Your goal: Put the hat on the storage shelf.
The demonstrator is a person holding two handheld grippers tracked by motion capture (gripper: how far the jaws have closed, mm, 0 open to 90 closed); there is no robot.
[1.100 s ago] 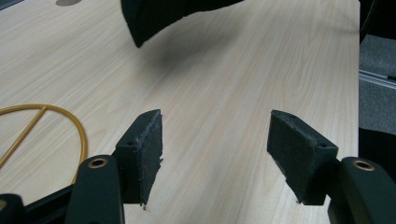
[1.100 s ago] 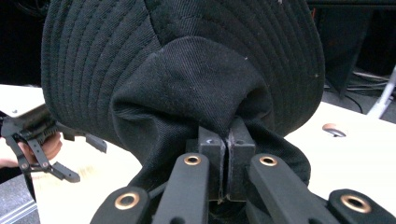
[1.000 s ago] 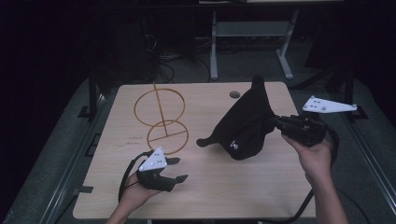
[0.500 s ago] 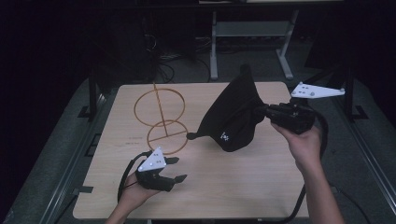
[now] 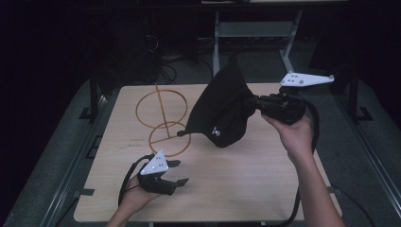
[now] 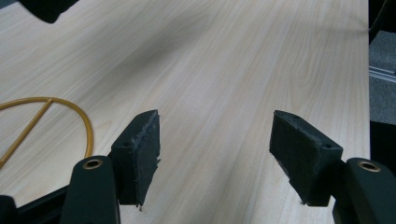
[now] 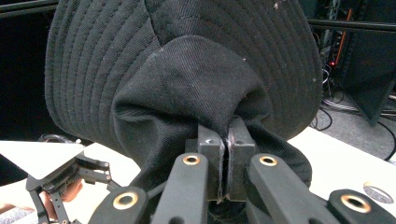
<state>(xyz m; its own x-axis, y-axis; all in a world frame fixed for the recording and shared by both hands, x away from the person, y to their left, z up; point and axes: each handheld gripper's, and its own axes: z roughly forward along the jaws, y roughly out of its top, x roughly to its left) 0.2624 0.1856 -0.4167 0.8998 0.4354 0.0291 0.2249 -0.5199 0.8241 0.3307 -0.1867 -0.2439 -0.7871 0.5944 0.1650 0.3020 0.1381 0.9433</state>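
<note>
1. since a second ago: black hat (image 5: 222, 111) lifted off the desk (image 5: 246, 179) and carried up and toward the left, now hanging in the air over the desk's far middle, just right of the wire hat stand (image 5: 163, 120); left gripper (image 5: 171, 174) in the same spot near the front edge.
2. right gripper (image 7: 227, 161): fingers (image 7: 210, 156) pressed together on a fold of crown fabric, cloth bunched between the pads, brim fanned out behind in the right gripper view.
3. left gripper (image 6: 215, 154): fingers (image 6: 142, 151) spread wide, nothing between them, bare desk beneath and an arc of the stand's ring at the left edge.
4. handling, as a judgement: soft woven cloth, light, no stiffness in the crown; sags and folds under its own weight, swings from a single pinch point. not fragile, not slippery; stitched brim a little firmer than the crown.
5. where to take hold: present pinch on the crown good for carrying, poor for steering the opening. firmer control likely at the brim edge, where the rows of stitching give body; a second hold there with the free left gripper would spread the opening for settling over the stand's upper ring.
6. risks: thin wire stand probably light, easy to nudge or tip with a dragging brim; hat liable to collapse shut if lowered from one pinch alone.
</note>
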